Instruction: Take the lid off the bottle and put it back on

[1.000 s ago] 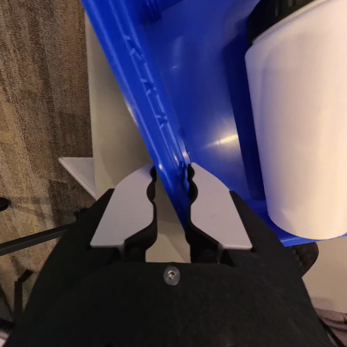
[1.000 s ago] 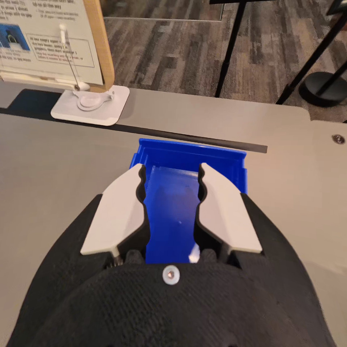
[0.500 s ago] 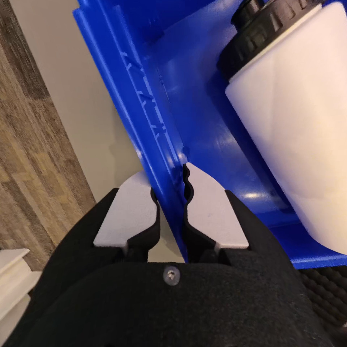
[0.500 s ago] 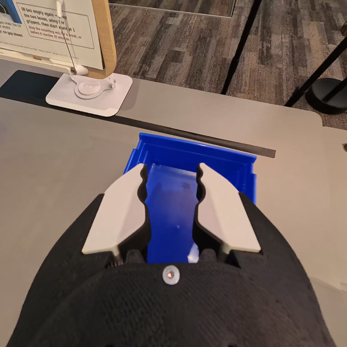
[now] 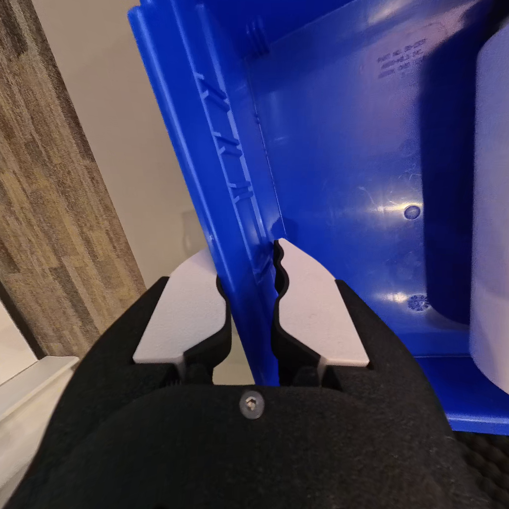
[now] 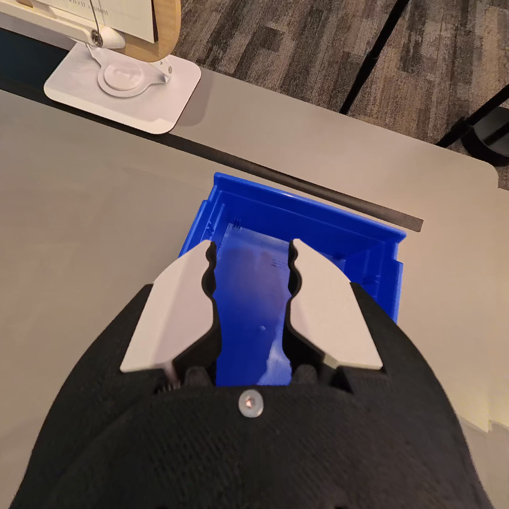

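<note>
In the left wrist view a white bottle (image 5: 490,192) lies inside a blue bin (image 5: 344,137) at the right edge. Its lid is out of frame. My left gripper (image 5: 245,248) is shut on the bin's side wall, with one finger outside and one finger (image 5: 303,289) inside. In the right wrist view my right gripper (image 6: 252,242) is open and empty, held above a blue bin (image 6: 303,203) on the grey table (image 6: 96,248). No bottle shows in that bin. I cannot tell whether it is the same bin.
A white stand base (image 6: 124,91) with a wooden-edged board stands at the table's back left. A dark slot (image 6: 316,190) runs across the table behind the bin. Black stand legs (image 6: 366,55) and carpet floor lie beyond the far edge. Carpet (image 5: 41,192) shows at left.
In the left wrist view the bottle has slid toward the right edge and its black lid has left the frame; the grip on the wall holds. The right gripper has moved forward over its bin, still open.
</note>
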`<state>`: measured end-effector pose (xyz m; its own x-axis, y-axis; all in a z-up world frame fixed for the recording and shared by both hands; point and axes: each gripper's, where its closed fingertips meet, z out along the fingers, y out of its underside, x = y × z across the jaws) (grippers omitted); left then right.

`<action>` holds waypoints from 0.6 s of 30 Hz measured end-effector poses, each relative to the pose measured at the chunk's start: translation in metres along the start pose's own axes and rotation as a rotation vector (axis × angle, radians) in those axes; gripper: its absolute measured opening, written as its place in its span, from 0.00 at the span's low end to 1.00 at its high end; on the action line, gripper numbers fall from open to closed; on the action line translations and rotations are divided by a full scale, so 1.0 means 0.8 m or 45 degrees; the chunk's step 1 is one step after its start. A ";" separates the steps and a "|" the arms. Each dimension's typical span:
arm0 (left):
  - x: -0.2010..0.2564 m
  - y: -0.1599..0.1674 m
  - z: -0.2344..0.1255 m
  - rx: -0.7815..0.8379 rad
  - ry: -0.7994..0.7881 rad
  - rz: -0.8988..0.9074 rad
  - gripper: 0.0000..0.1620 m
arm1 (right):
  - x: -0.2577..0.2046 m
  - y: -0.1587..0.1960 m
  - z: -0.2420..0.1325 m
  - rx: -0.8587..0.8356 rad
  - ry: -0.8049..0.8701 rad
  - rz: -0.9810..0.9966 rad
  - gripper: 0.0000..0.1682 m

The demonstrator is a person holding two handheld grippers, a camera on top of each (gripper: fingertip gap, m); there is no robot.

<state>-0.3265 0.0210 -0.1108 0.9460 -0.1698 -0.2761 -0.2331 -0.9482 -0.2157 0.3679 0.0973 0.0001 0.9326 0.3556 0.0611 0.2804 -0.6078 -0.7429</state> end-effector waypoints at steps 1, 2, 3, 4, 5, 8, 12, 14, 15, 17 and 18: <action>0.001 -0.001 0.000 0.004 -0.013 0.030 0.19 | -0.001 0.001 0.002 -0.007 -0.001 -0.005 0.31; 0.003 -0.002 0.000 0.009 -0.016 0.053 0.19 | -0.002 0.002 0.003 -0.013 0.000 -0.010 0.31; 0.006 -0.003 -0.001 0.014 -0.004 0.059 0.19 | -0.002 0.002 0.005 -0.018 0.003 -0.012 0.31; 0.011 -0.003 -0.002 0.012 0.017 0.061 0.18 | -0.002 0.003 0.006 -0.022 0.004 -0.014 0.31; 0.016 -0.004 -0.003 0.009 0.035 0.069 0.18 | -0.003 0.003 0.007 -0.028 0.003 -0.016 0.31; 0.027 -0.006 -0.006 0.002 0.042 0.113 0.18 | -0.004 0.007 0.011 -0.054 0.001 -0.022 0.31; 0.032 -0.010 -0.006 0.000 0.021 0.145 0.19 | -0.006 0.012 0.015 -0.082 -0.003 -0.030 0.31; 0.033 -0.012 -0.005 0.004 0.011 0.154 0.21 | -0.007 0.013 0.017 -0.092 -0.006 -0.030 0.31; 0.032 -0.012 -0.005 0.002 0.005 0.144 0.21 | -0.007 0.015 0.017 -0.098 -0.007 -0.029 0.31; 0.030 -0.014 -0.008 0.018 0.002 0.106 0.22 | -0.007 0.016 0.018 -0.106 -0.005 -0.029 0.31; 0.027 -0.018 -0.012 0.049 -0.006 0.083 0.22 | -0.006 0.016 0.018 -0.107 -0.002 -0.028 0.31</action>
<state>-0.3003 0.0285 -0.1046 0.9275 -0.2293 -0.2953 -0.3028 -0.9241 -0.2331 0.3636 0.0980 -0.0191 0.9255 0.3710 0.0756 0.3192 -0.6572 -0.6828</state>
